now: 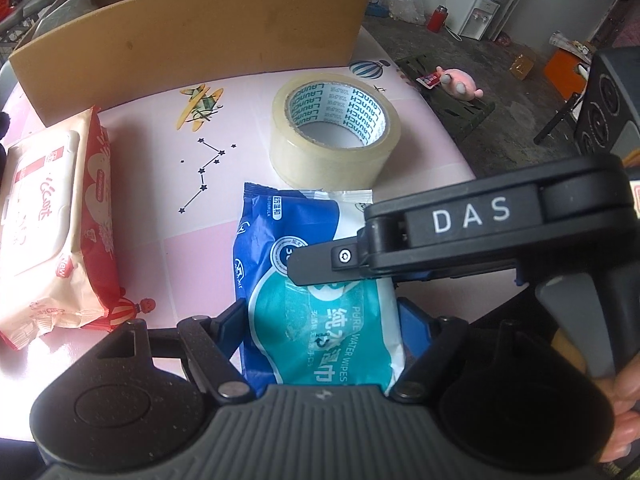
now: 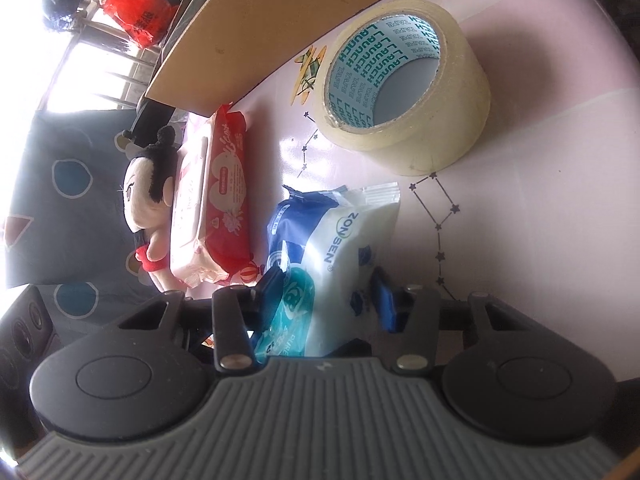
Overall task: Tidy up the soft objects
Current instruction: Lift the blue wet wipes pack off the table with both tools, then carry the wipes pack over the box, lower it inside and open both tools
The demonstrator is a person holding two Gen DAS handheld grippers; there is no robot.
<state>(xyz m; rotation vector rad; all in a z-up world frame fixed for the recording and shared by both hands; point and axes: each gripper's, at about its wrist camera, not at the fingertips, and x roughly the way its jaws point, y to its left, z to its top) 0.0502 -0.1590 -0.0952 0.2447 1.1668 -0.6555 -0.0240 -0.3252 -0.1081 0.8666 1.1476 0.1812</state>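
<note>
My right gripper [image 2: 326, 300] pinches the wipes pack [image 2: 332, 256] lying lengthwise ahead, while my left gripper [image 1: 324, 320] straddles it, open.

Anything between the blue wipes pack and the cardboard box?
Yes. A roll of clear packing tape lies flat just beyond the far end of the blue-and-white wet-wipes pack, between it and the brown cardboard box's near wall. Left of the roll, nothing visible stands between them.
</note>
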